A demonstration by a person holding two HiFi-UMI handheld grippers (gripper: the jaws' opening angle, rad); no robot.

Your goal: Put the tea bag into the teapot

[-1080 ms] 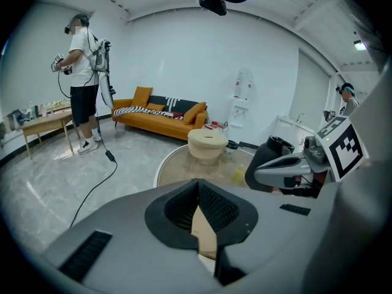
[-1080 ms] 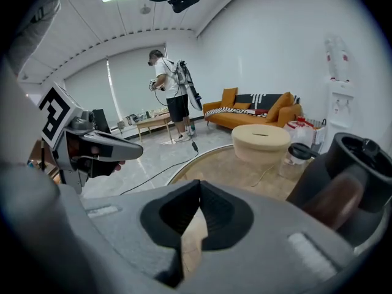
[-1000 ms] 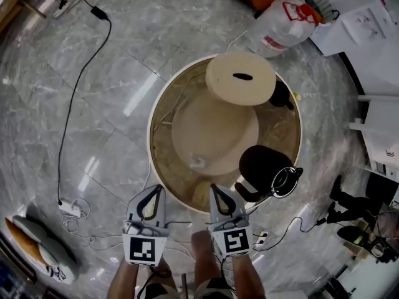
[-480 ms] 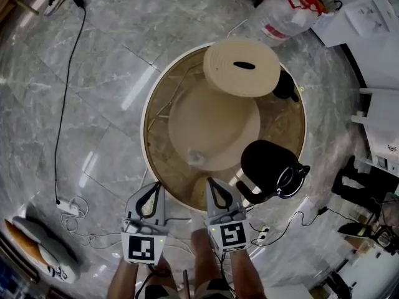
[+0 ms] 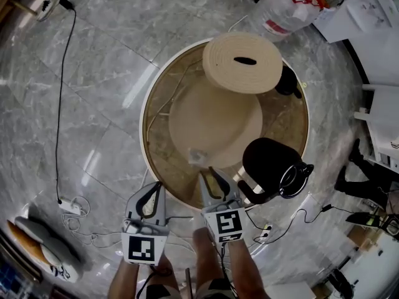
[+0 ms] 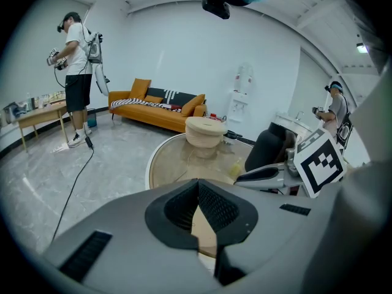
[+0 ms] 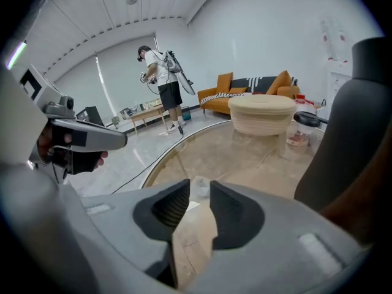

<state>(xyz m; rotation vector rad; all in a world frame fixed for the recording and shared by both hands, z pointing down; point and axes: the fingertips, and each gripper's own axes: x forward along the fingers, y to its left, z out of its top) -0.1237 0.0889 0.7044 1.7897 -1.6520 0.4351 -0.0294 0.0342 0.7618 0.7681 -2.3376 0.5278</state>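
The right hand-held gripper (image 7: 199,190) has just been opening its jaws. They now stand partly apart and grip nothing, and the tea bag (image 5: 197,156) shows through the gap just past their tips. The tea bag lies on the round desk (image 5: 144,129), left of the black teapot (image 5: 271,166) and apart from it. The left hand-held gripper (image 6: 197,185) is further left of the teapot, off the desk's near rim, with its jaws closed tip to tip and empty.

A roomy lab dressed as a lounge: polished marble floor (image 5: 100,61), a trailing cable (image 5: 58,142), orange sofa (image 6: 153,106) at eleven o'clock, rig-wearing person (image 6: 76,60) at ten.
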